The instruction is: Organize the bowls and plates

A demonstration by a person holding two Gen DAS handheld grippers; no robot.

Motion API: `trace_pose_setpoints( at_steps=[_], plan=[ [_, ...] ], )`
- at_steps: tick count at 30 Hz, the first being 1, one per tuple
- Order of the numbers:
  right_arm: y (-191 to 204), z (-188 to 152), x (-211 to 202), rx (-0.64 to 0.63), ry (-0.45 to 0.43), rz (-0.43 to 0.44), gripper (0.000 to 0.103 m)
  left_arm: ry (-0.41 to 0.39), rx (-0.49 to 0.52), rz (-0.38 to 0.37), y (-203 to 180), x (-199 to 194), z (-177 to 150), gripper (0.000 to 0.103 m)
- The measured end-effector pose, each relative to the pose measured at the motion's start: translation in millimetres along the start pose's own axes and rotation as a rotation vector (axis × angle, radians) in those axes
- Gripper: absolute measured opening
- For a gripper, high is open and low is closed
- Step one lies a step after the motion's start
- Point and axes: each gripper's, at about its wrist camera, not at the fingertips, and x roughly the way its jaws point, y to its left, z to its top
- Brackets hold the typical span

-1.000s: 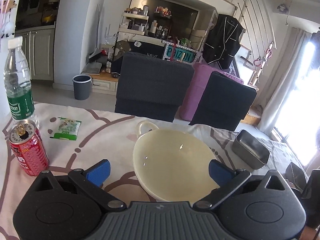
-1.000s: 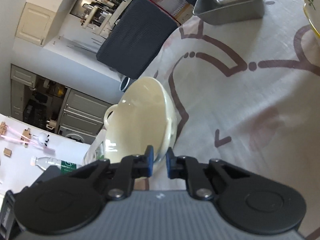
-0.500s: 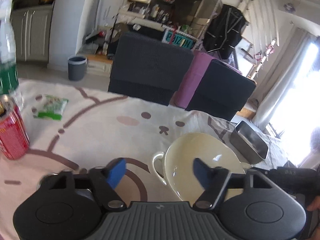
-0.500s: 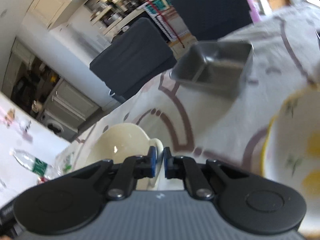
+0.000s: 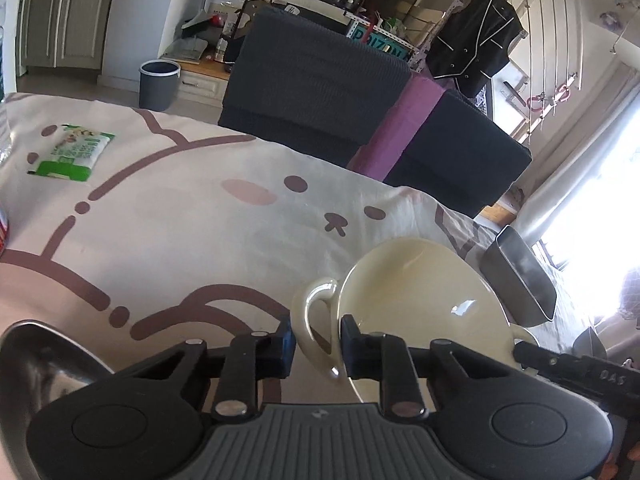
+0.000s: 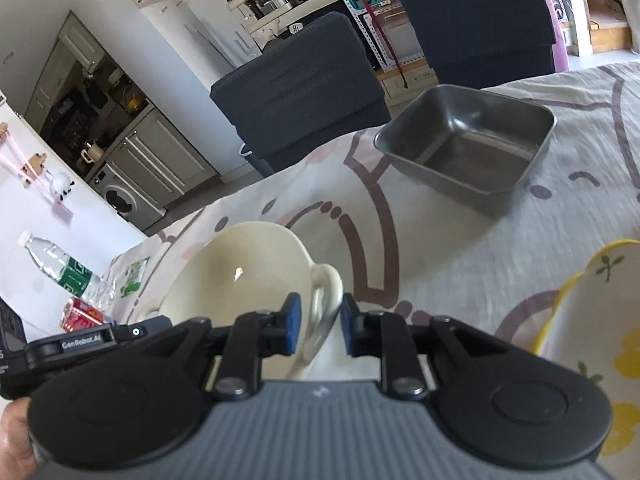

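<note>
A glossy cream bowl [image 5: 424,304] with a loop handle at each end sits on the cartoon-printed tablecloth [image 5: 192,216] between your two grippers; your left gripper [image 5: 316,344] is closing, its blue pads either side of one handle, whether they press yet is unclear; your right gripper [image 6: 318,328] is opening, pads just off the opposite handle. A steel rectangular tray [image 6: 468,148] lies beyond the bowl; a yellow-rimmed floral bowl [image 6: 592,320] sits at your right; a steel dish [image 5: 44,360] lies by your left gripper; a green packet [image 5: 72,152], water bottle [image 6: 64,268] and red can [image 6: 82,314] stand farther left; dark chairs [image 5: 316,88] line the far edge.
</note>
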Motion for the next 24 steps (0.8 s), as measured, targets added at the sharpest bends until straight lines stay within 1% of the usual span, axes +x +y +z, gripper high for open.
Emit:
trace_pose_setpoints(
  at_steps=[2,5,7,10,11,12,14,15,18,24],
  plan=[
    [-0.3,-1.7,5.4,-0.002,0.001,-0.017,0.027,0.005,-0.009,-0.004,0.8,3.3,0.5,0.025],
    [-2.0,-7.8,5.0,0.009,0.003,-0.008,0.025,0.011,-0.037,-0.023,4.4,8.7,2.4,0.025],
    [-1.1,-8.5,5.7,0.012,-0.004,-0.002,0.02,0.006,-0.047,-0.035,6.2,9.9,2.4,0.025],
    [0.2,-8.1,8.2,0.008,-0.012,-0.005,0.02,-0.013,-0.002,-0.02,0.2,8.0,-0.2,0.025],
    [2.8,-8.9,7.8,-0.013,-0.021,-0.018,0.021,-0.016,0.018,-0.009,-3.3,7.0,-1.2,0.025],
    [9.4,-10.9,7.6,-0.07,-0.037,-0.049,0.023,-0.016,0.035,0.004,-7.0,5.7,-1.9,0.025],
    [27.9,-18.2,6.0,-0.226,-0.068,-0.135,0.026,-0.022,0.059,0.026,-12.3,1.5,-2.5,0.026],
    [31.8,-20.1,5.1,-0.253,-0.074,-0.152,0.027,-0.025,0.063,0.031,-13.5,-1.0,-2.6,0.026],
    [28.9,-17.8,-1.2,-0.22,-0.065,-0.127,0.026,-0.047,0.096,0.045,-21.9,-12.3,-3.8,0.026],
    [37.7,-14.9,-30.8,-0.252,-0.102,-0.113,0.027,-0.103,0.128,0.037,-45.7,-50.2,-4.0,0.026]
  ],
)
